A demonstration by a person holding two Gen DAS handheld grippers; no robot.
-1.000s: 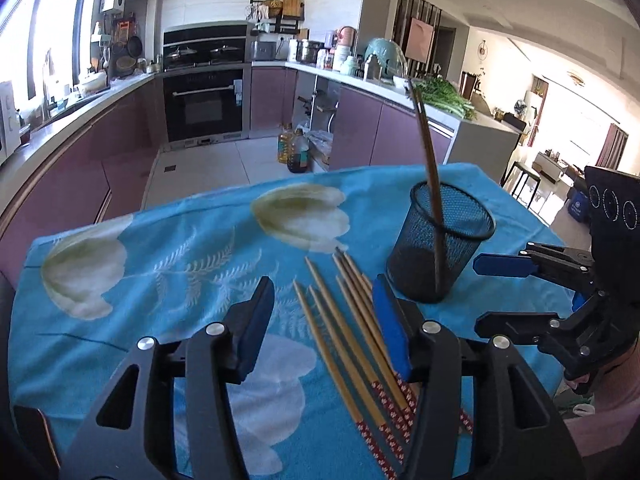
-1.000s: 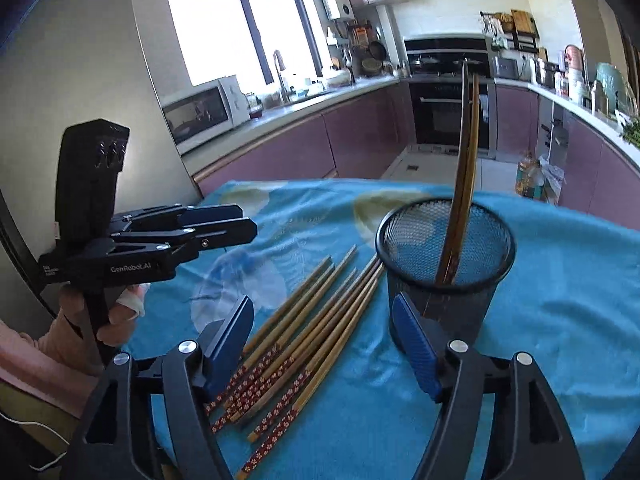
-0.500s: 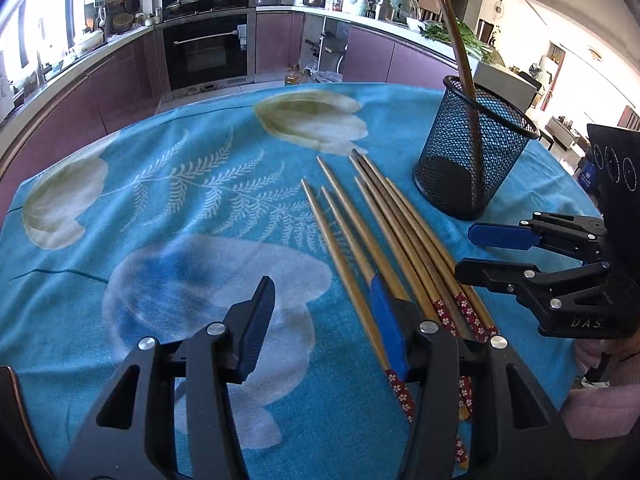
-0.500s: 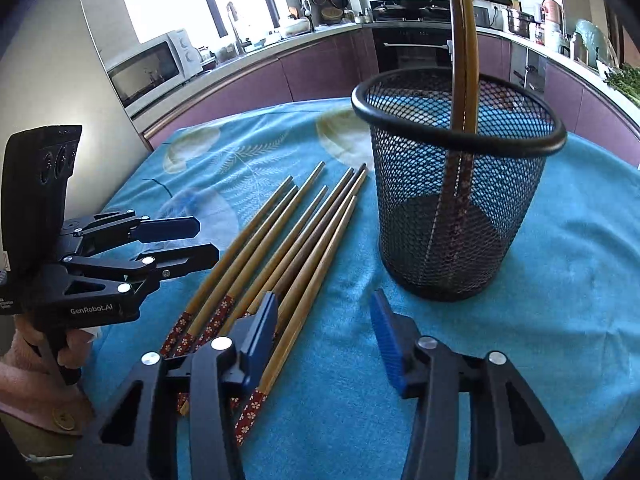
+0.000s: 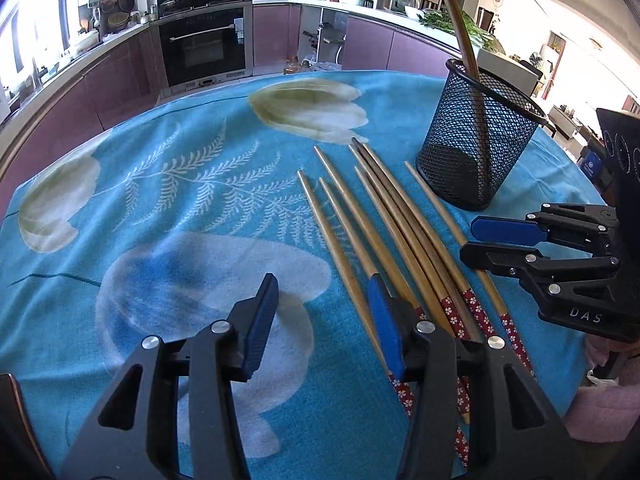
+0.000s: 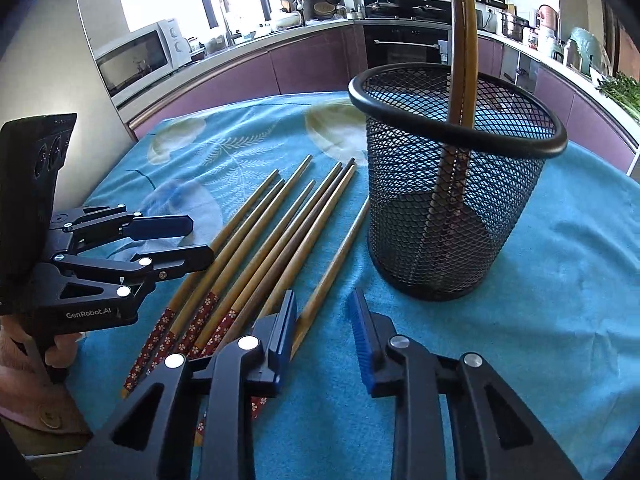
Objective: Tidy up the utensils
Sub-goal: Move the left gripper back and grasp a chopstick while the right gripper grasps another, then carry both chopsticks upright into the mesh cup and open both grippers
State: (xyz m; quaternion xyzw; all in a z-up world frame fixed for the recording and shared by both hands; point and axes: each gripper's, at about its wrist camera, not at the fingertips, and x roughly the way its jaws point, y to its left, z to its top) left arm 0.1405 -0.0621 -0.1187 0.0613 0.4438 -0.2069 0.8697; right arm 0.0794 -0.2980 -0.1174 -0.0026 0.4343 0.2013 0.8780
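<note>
Fingers of the right gripper (image 6: 326, 326) are closing over bare cloth, nothing between them. Left gripper (image 5: 324, 312) stands apart, empty. Loose chopsticks (image 5: 384, 224) lie beside the mesh holder (image 6: 452, 184) on the blue tablecloth (image 5: 160, 200).

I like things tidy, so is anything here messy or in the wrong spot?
Yes. A bunch of chopsticks lies loose on the blue tablecloth beside the mesh cup, fanned out rather than lined up. Only two chopsticks stand in the cup. Nothing looks spilled or broken.

Smooth wooden chopsticks (image 5: 372, 220), black metal-mesh holder (image 6: 452, 200), matt woven cloth (image 5: 160, 200)
</note>
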